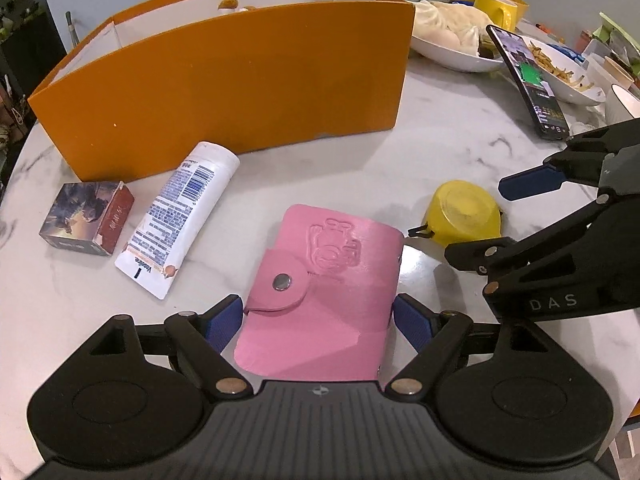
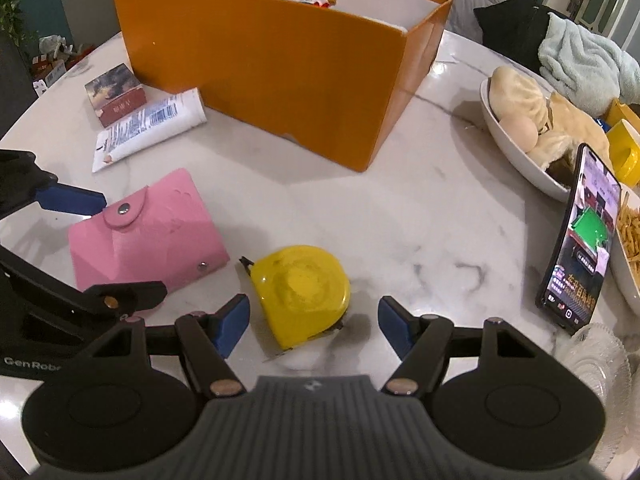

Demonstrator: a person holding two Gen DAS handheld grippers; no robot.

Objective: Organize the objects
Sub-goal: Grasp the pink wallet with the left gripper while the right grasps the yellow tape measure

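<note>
A pink snap wallet (image 1: 324, 296) lies flat on the marble table between the blue pads of my left gripper (image 1: 318, 320); the pads stand at its two sides, and I cannot tell if they touch it. It also shows in the right wrist view (image 2: 148, 236). A yellow tape measure (image 2: 302, 290) lies between the spread fingers of my right gripper (image 2: 312, 322), which is open around it with gaps on both sides. The tape measure also shows in the left wrist view (image 1: 464, 216). An orange box (image 1: 224, 92) stands behind, with a toy inside.
A white lotion tube (image 1: 180, 216) and a small card box (image 1: 88, 218) lie left of the wallet. A propped phone (image 2: 580, 240), a bowl of buns (image 2: 524, 128), a plate of fries (image 1: 560, 68) and a yellow mug (image 1: 496, 8) crowd the right side.
</note>
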